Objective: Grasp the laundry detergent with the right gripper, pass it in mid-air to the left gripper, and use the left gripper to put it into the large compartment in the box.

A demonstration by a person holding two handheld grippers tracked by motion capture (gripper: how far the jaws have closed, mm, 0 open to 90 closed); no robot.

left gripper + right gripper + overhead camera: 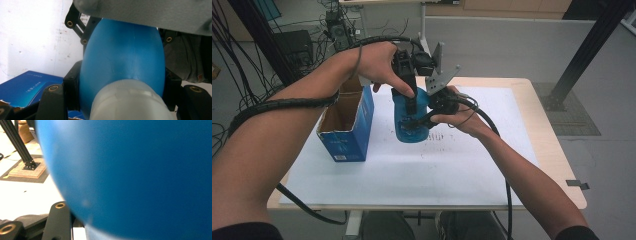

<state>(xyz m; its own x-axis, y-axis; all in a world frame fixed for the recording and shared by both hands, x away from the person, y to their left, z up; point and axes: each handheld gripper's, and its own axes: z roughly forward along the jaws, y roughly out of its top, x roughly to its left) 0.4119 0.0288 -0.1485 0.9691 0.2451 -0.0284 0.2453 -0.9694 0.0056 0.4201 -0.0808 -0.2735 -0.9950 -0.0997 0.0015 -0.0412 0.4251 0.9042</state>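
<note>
Print on the blue box (348,131) is unreadable; both hand-held grippers (412,102) (432,116) clamp the blue bottle (411,120).

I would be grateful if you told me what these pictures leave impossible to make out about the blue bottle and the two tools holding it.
- Blue bottle: its cap end, in the high view, is covered by the left tool.
- Right tool: its jaw contact, in the right gripper view, is hidden behind the blurred bottle.
- Blue box: the print is too small to read.
</note>
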